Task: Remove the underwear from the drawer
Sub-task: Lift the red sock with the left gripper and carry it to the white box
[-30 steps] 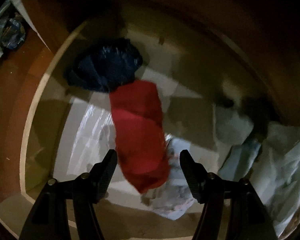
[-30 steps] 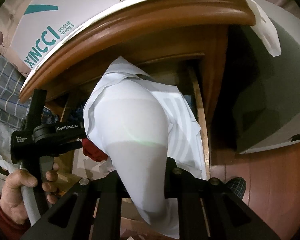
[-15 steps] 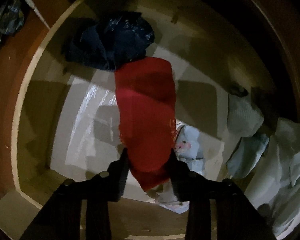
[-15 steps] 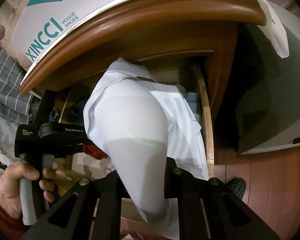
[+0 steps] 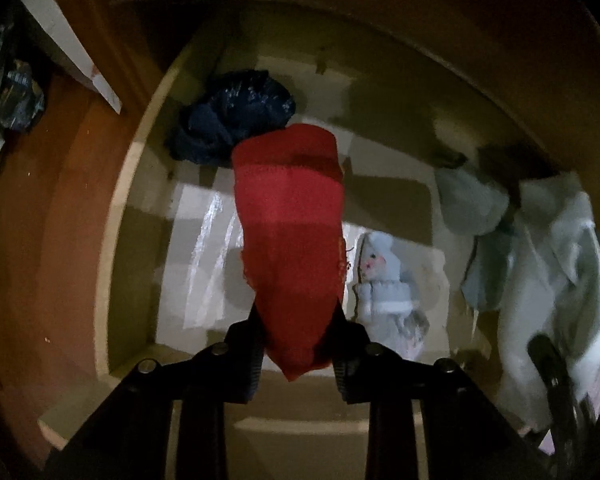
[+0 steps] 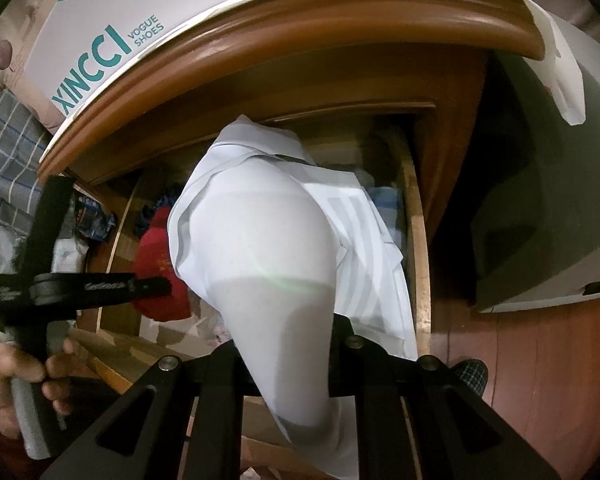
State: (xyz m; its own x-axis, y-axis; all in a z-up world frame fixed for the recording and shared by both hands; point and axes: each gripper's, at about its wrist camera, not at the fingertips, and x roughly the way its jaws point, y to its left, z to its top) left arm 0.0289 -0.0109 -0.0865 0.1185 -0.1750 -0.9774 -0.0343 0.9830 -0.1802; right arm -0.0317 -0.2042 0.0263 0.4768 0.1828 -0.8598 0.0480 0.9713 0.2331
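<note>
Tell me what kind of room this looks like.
Probably a bedroom at home: an open wooden drawer with clothes in it, a shoe box on the dresser top, and a wood floor.

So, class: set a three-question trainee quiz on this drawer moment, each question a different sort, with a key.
1. True or false: the left tongs are shut on the red underwear.
2. Multiple choice: what do the right tongs hold? A) white garment B) a dark blue bundle C) a shoe box
3. Fill in: the dark blue garment lies in the ____, beyond the red piece.

Key: 1 true; 2 A; 3 drawer
</note>
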